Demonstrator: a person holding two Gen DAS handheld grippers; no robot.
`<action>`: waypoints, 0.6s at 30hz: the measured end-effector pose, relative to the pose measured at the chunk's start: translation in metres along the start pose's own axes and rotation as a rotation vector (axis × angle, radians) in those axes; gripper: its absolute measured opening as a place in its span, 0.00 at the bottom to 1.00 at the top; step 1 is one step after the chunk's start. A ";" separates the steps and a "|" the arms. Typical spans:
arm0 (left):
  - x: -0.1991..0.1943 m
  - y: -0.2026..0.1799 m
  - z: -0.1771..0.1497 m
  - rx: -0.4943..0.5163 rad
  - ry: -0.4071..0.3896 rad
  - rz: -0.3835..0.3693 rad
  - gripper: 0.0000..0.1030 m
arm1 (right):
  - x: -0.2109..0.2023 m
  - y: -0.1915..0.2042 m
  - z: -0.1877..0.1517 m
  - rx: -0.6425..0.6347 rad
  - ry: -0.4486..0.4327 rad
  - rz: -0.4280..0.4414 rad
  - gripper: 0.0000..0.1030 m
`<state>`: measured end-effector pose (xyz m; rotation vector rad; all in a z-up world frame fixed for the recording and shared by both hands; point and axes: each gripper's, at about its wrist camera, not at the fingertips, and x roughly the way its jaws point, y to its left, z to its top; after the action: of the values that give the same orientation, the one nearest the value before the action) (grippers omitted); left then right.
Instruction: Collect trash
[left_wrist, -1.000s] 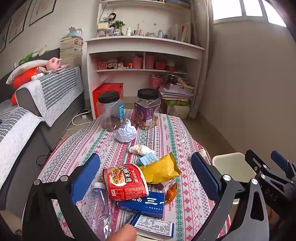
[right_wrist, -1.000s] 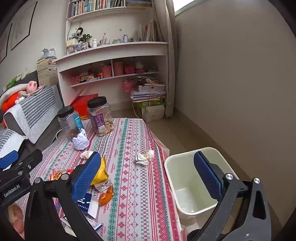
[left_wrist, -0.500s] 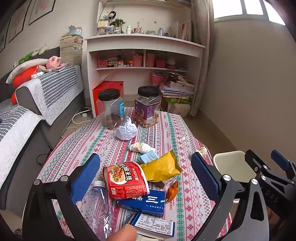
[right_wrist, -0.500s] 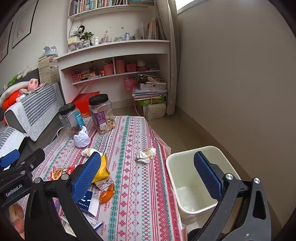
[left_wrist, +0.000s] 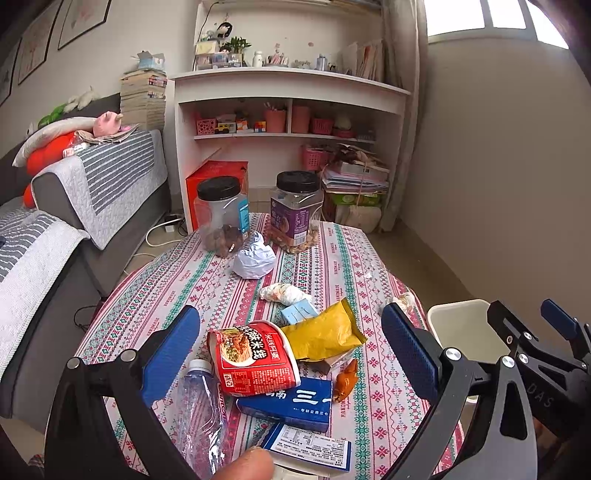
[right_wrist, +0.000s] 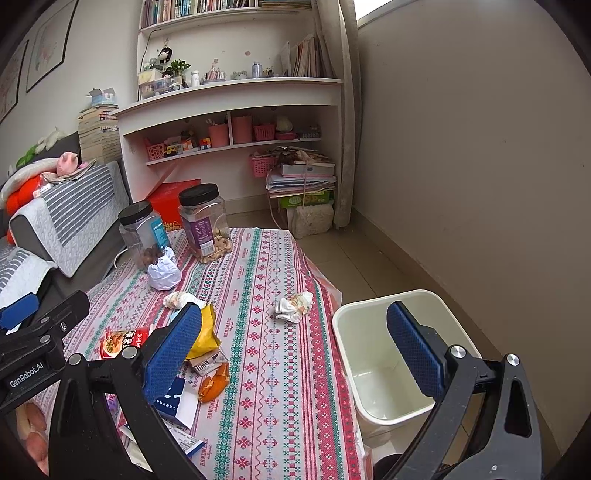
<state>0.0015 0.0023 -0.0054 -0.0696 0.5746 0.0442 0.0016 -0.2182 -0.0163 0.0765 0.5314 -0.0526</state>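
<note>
Left claw (left_wrist: 290, 347) released above red paper noodle cup (left_wrist: 253, 356); right claw (right_wrist: 293, 349) released, empty, near cream plastic bin (right_wrist: 397, 354) beside desk (right_wrist: 273, 369).

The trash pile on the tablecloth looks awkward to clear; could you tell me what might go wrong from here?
1. The red noodle cup lies overlapping the plastic bottle, blue box and yellow bag; grabbing one may drag others off the table.
2. The crumpled tissue sits near the table edge beside the bin; a nudge could drop it on the floor.
3. The jars could be mistaken for trash.
</note>
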 end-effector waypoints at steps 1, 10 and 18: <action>0.000 0.000 0.000 -0.001 0.001 -0.001 0.93 | 0.000 0.000 -0.001 0.000 0.001 0.000 0.93; -0.001 0.001 -0.001 0.002 0.004 -0.002 0.93 | 0.000 0.000 -0.001 -0.002 0.005 0.002 0.93; 0.000 0.001 -0.004 0.005 0.008 0.001 0.93 | 0.000 0.001 -0.003 -0.003 0.008 0.004 0.93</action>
<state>-0.0009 0.0033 -0.0088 -0.0651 0.5828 0.0434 0.0006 -0.2168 -0.0184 0.0751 0.5390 -0.0478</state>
